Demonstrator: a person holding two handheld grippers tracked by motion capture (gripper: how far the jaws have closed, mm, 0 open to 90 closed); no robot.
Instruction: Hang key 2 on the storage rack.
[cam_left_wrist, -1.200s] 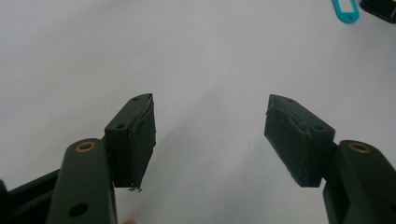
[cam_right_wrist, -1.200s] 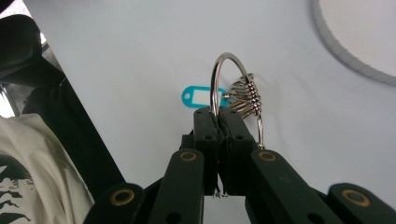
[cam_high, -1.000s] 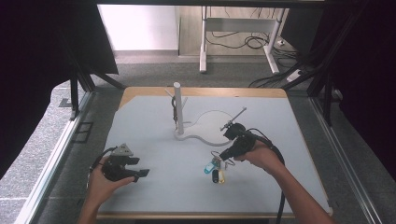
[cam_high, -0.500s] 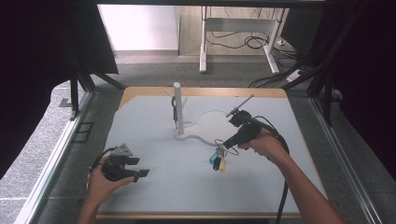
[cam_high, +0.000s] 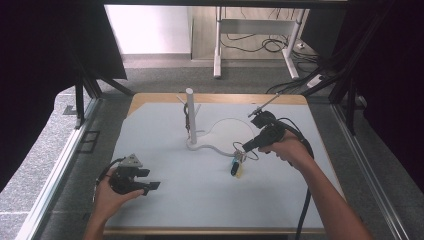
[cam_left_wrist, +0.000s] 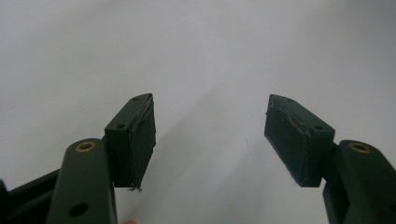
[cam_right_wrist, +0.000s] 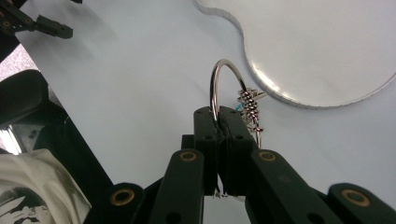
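My right gripper is shut on a silver key ring, with a small metal chain hanging beside the jaws. In the high view the right gripper holds the key ring a little above the table, and blue and yellow tags dangle below it. A white post stands on a clear curved base behind and to the left. My left gripper rests near the front left of the table, open with nothing between its pads.
The pale grey mat covers the table with a wooden edge at the back. Dark curtains flank both sides. A desk frame and cables stand on the floor beyond the table. The right gripper's cable trails along the person's forearm.
The right gripper has risen and moved toward the back right with the key ring, lifting the tags off the mat. The left gripper has stayed put.
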